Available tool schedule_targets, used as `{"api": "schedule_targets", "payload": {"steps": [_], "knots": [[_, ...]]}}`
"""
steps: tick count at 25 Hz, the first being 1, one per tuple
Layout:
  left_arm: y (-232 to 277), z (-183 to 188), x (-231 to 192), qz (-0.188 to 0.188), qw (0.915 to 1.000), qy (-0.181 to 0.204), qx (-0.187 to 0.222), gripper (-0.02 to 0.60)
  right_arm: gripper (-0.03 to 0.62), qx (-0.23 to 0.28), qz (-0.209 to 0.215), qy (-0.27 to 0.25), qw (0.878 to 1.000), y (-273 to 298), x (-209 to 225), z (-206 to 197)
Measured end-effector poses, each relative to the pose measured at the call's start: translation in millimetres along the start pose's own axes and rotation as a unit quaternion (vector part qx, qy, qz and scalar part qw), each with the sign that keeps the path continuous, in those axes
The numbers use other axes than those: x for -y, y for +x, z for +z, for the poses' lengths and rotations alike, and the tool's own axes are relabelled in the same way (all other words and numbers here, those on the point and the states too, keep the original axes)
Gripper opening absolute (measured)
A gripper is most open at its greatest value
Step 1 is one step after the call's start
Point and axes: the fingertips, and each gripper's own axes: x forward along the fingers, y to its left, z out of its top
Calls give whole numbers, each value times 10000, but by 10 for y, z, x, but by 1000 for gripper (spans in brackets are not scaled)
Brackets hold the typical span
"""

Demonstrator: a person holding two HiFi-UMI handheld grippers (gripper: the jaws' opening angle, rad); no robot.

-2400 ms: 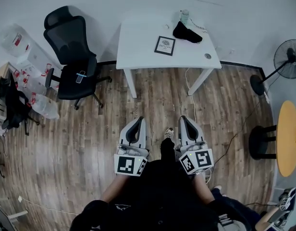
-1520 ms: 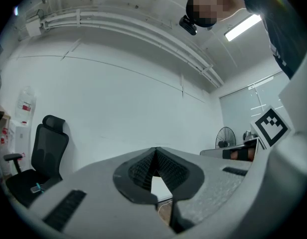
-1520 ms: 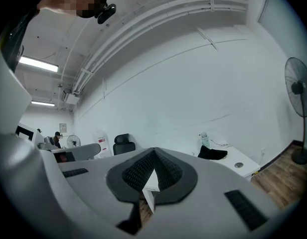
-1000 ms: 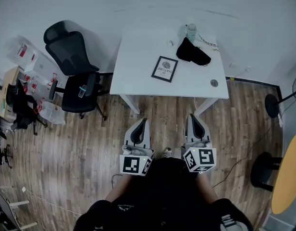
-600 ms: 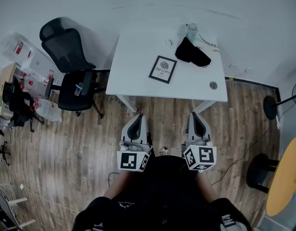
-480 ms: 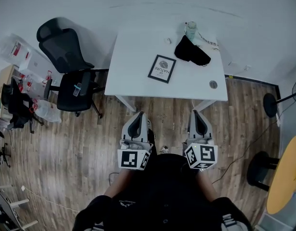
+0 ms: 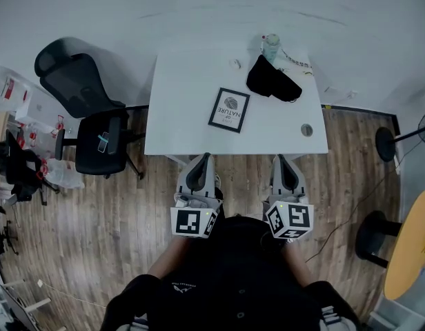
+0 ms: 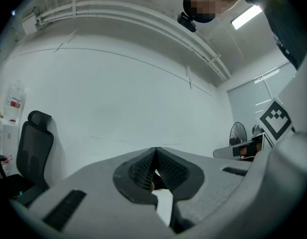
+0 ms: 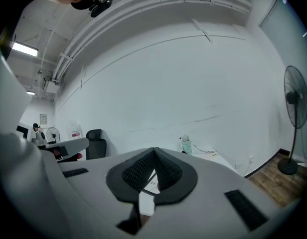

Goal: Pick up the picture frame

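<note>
Picture frame (image 7: 229,109) is lying flat on white table (image 7: 181,126), left of centre, well inside the near edge. Portrait shape, w/ long axis running away from the person and its far end leaning slightly right. Dark border, pale insert; print is too small to read w/ confidence.

Black cloth bundle (image 7: 271,79) is sitting beyond and right of the frame, apart from it. Pale bottle (image 7: 270,47) is standing behind that, nr the wall.

Key relation: frame is lying ahead of both grippers, between their two lines and closer to the left one. Left gripper (image 7: 203,158) is pointing about level w/ tips just at the table's near edge; frame is ahead and slightly right of it. Right gripper (image 7: 282,160) is hanging at the same edge; frame is ahead and clearly left of it. Judging left as nearer, so the likelier one for the reach, though the frame's flat lie is giving no raised edge to bite.

Both grippers are clenched, pads meeting at the tip, nothing between them.

Hidden/unclear: left gripper view is showing only wall, chair (image 7: 88,109) and a white sliver under its pads, no frame. Right gripper view is showing a bordered strip below its pads, prob. the frame. Frame thickness and any back stand can't be made out. Hands are covered by the marker cubes.
</note>
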Motion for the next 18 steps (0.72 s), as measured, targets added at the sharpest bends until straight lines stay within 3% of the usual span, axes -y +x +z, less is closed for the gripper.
{"api": "schedule_targets", "payload": {"steps": [18], "knots": [[1348,-215,-1055,-664,9971,214,-311,5,-2,-299,-749,289,9963,1437,55,-40]]}}
